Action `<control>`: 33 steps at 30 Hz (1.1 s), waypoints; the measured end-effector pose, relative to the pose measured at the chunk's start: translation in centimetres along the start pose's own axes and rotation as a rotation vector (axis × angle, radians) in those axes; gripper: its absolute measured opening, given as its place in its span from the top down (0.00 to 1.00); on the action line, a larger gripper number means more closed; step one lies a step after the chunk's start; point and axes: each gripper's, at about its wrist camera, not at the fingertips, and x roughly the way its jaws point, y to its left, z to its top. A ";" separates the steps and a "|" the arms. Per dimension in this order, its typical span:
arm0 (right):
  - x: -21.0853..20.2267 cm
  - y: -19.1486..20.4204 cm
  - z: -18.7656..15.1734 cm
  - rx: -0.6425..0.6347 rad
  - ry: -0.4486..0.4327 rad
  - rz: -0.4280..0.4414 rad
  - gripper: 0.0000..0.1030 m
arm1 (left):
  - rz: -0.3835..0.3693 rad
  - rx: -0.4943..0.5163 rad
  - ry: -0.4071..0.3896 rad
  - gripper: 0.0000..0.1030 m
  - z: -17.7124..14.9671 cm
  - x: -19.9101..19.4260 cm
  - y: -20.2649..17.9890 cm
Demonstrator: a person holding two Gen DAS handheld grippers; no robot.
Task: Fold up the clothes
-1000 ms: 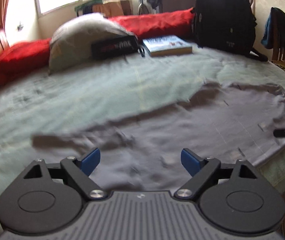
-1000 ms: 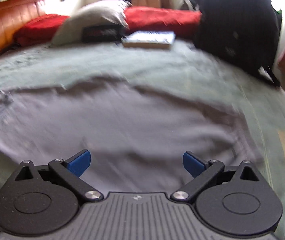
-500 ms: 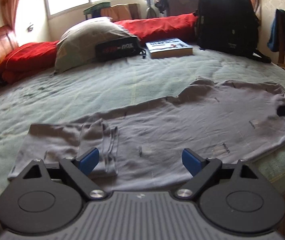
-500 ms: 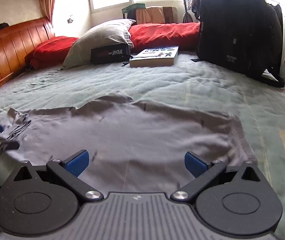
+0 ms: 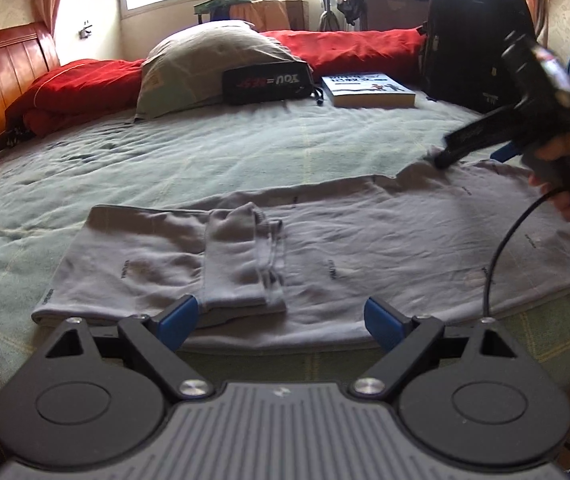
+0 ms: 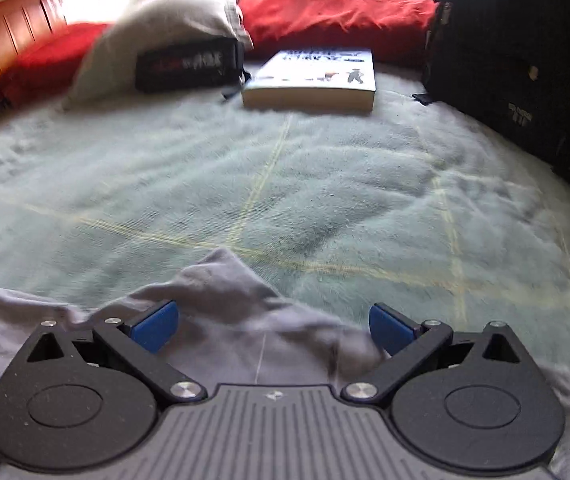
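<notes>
A grey garment (image 5: 385,240) lies spread flat across the green bedspread (image 5: 245,152), with one sleeve (image 5: 241,256) folded back over its left part. My left gripper (image 5: 280,320) hovers open at the garment's near edge, nothing between its blue pads. A hand holds my right gripper (image 5: 445,156) at the garment's far edge, fingers pointing down at the cloth. In the right wrist view, the right gripper (image 6: 272,326) stands open over a raised peak of grey fabric (image 6: 225,280); the pads do not press on it.
At the far side of the bed lie a grey pillow (image 5: 205,64), a black pouch (image 5: 269,80), a book (image 5: 369,88), a black backpack (image 5: 477,40) and red bedding (image 5: 345,44). A wooden headboard (image 5: 1,80) stands left. A black cable (image 5: 501,248) hangs across the garment's right part.
The right gripper has swept from the garment's right end forward to its far edge, over a raised fold. The left gripper shifted a little; the garment has settled flat with the sleeve folded in.
</notes>
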 end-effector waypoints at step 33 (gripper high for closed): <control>-16.1 -8.6 -16.0 0.090 -0.163 0.215 0.00 | -0.048 0.123 -0.061 0.12 0.0 -2.5 -5.9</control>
